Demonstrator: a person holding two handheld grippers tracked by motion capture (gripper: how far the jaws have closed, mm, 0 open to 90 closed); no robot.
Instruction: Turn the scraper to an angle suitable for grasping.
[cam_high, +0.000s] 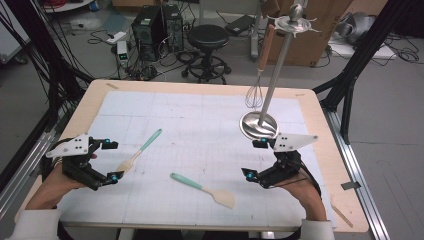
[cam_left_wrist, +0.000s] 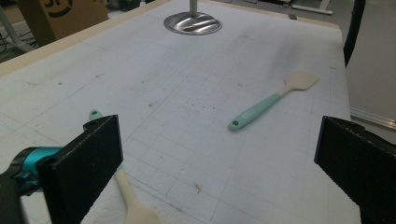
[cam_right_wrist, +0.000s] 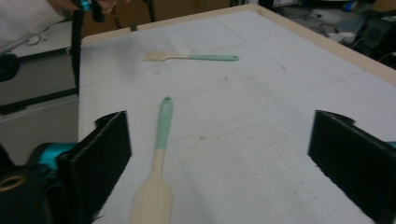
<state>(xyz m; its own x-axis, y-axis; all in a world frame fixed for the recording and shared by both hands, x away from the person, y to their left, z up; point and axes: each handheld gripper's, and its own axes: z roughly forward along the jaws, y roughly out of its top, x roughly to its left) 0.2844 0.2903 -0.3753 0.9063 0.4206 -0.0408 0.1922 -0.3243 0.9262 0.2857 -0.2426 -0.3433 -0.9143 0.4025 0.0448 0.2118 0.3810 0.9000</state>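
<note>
1. Left gripper (cam_high: 113, 161): jaws wide apart, nothing between them; held over the left part of the white mat (cam_high: 200, 125).
2. Right gripper (cam_high: 253, 159): jaws wide apart, nothing gripped; held over the right part of the mat.
3. Brush (cam_high: 141, 149), green handle: flat on the mat, pale head just beside the left gripper.
4. Spatula (cam_high: 202, 189), green handle, cream blade: flat on the mat between the grippers, near the front edge.
5. Steel stand (cam_high: 260, 125): round base behind the right gripper; whisk (cam_high: 255, 95) hanging from its top.
</note>
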